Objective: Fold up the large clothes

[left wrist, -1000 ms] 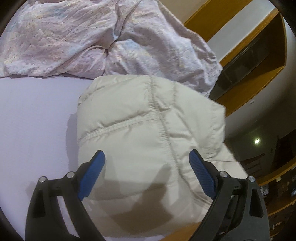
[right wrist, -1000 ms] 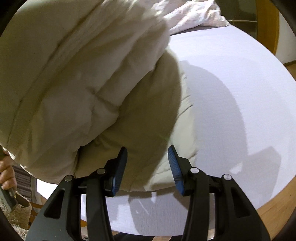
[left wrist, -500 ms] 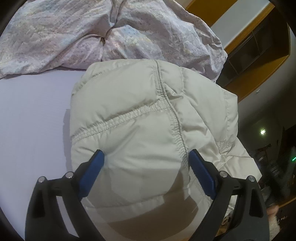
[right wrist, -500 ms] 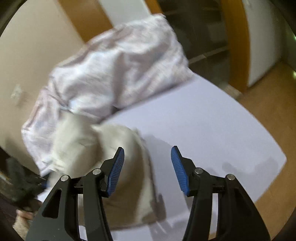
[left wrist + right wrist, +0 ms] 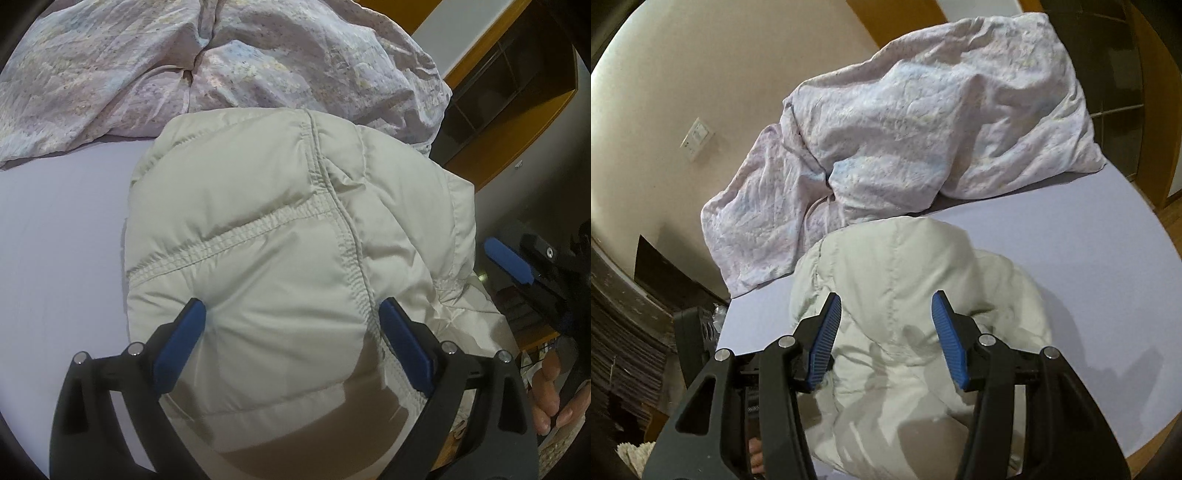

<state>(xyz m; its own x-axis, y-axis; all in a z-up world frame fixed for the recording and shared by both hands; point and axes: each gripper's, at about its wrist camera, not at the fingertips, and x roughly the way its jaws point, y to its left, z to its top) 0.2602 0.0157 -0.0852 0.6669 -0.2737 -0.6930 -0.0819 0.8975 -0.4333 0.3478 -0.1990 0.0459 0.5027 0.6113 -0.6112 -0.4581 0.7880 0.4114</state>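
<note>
Right gripper (image 5: 882, 334) lifted clear, jaws half-wide, empty; left gripper (image 5: 290, 347) nearer, wide, pressing folded jacket (image 5: 295, 240) just ahead.

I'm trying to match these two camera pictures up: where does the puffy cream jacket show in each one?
Left wrist view: the cream jacket fills the centre, running down between the left gripper fingers.
Right wrist view: the jacket sits bottom centre, beyond the right gripper.
Shared landmark: the crumpled floral quilt lies just behind the jacket in both.
</note>
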